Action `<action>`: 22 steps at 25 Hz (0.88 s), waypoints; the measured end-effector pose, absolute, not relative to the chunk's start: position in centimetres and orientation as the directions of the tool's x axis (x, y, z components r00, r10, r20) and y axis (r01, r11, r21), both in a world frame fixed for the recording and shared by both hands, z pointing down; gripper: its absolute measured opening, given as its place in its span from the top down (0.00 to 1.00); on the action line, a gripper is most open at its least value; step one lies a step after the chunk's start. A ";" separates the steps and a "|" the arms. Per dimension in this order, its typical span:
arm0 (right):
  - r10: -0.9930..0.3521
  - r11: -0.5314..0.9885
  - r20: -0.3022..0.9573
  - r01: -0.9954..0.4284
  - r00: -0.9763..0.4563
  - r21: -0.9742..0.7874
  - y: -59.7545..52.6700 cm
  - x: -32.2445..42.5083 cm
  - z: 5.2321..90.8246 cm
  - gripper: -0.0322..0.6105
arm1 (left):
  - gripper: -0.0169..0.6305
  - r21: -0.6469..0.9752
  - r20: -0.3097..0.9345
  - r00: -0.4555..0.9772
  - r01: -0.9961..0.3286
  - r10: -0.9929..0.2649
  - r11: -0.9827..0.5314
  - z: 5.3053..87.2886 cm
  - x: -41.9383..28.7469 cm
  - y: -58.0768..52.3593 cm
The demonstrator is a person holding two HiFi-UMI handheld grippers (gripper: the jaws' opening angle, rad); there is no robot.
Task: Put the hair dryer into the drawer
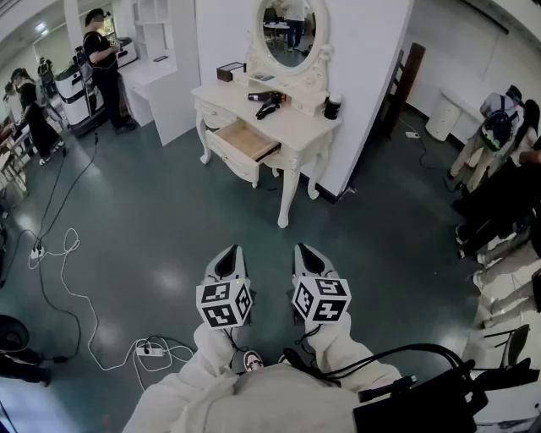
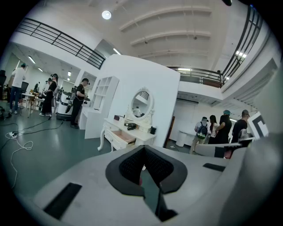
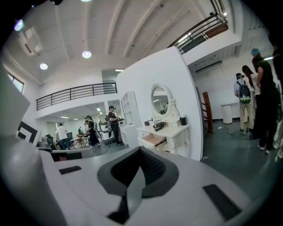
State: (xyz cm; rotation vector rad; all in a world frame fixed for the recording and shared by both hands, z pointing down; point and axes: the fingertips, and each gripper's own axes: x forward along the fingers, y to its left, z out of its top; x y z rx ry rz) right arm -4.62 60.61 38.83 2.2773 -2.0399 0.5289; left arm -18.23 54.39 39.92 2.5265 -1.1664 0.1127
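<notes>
- Hair dryer [image 1: 267, 101] lies on the white counter [image 1: 300, 127], in front of the oval mirror [image 1: 292, 25];
- drawer [image 1: 245, 140] just below it stands pulled out, its wooden inside showing;
- left gripper [image 1: 228, 254] and right gripper [image 1: 305, 252] sit side by side over the floor [image 1: 169, 220], well apart from the counter;
- fingers of both are closed, with nothing between them

Black hair dryer [image 1: 267, 102] on tabletop [image 1: 297, 125], drawer [image 1: 246, 142] open
</notes>
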 end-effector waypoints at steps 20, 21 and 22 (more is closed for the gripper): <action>-0.957 -0.178 0.263 -0.963 0.123 -0.200 57.7 -6.8 39.3 0.85 | 0.98 0.217 0.193 0.689 -0.724 -0.698 -0.654 39.4 -20.0 51.5; -0.956 -0.181 0.264 -0.964 0.125 -0.197 57.5 -6.9 39.3 0.85 | 0.98 0.214 0.195 0.691 -0.723 -0.696 -0.657 39.4 -20.1 51.2; -0.955 -0.183 0.267 -0.964 0.127 -0.195 57.2 -7.0 39.3 0.85 | 0.98 0.212 0.200 0.692 -0.721 -0.693 -0.659 39.5 -20.1 51.0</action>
